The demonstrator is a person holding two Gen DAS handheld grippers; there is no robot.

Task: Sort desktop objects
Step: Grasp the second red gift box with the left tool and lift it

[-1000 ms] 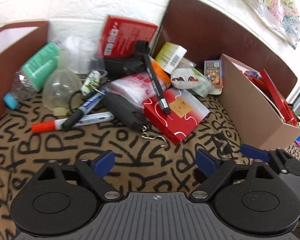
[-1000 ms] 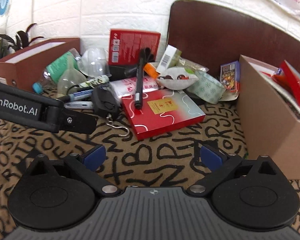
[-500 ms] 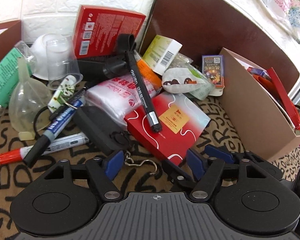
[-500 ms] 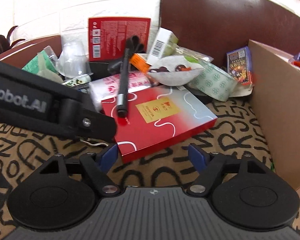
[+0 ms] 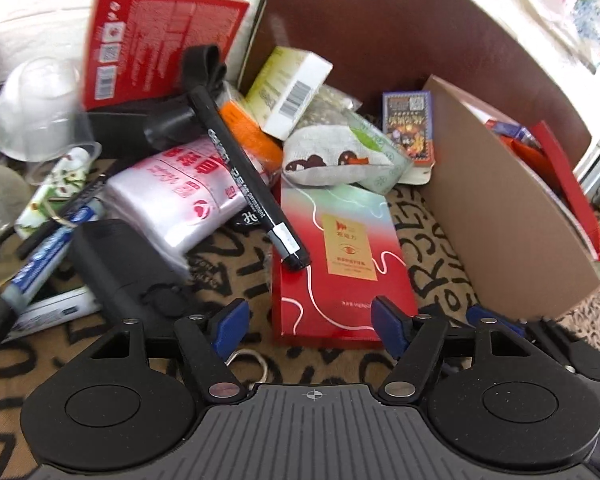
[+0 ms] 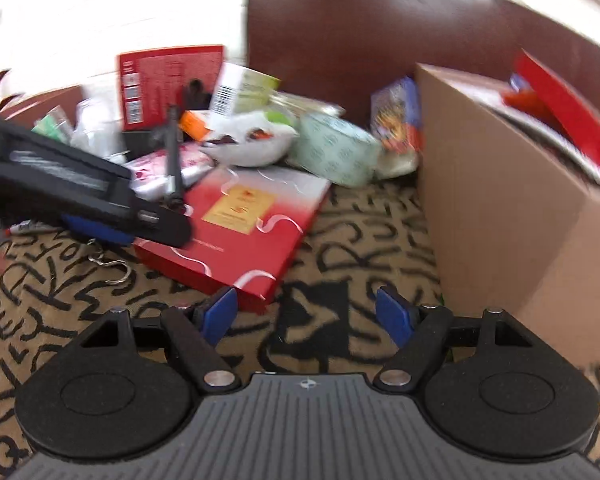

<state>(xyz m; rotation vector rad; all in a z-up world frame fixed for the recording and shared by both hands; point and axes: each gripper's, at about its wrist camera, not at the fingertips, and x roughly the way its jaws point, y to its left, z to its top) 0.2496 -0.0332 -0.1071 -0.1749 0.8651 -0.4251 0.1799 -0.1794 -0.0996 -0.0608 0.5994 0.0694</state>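
Bright daylight, motion blur, fisheye distortion

A glossy card finish is shown by the flat red box [image 5: 340, 264]. The cardboard box [image 5: 500, 216] is matt brown. The tabletop [image 6: 364, 248] is covered in woven, printed cloth. Shiny metal is seen in the hook [image 6: 114, 266], crinkled clear plastic in the packet [image 5: 180, 196].

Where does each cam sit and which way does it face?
Left wrist: on the left gripper, low, facing the red box and the marker on it; own open fingers show, the right gripper's fingers at lower right.
Right wrist: on the right gripper, low over the patterned cloth, facing the clutter pile; own open fingers show, the left gripper crossing at left.
Shared: red box, marker, cardboard box, brown backboard.
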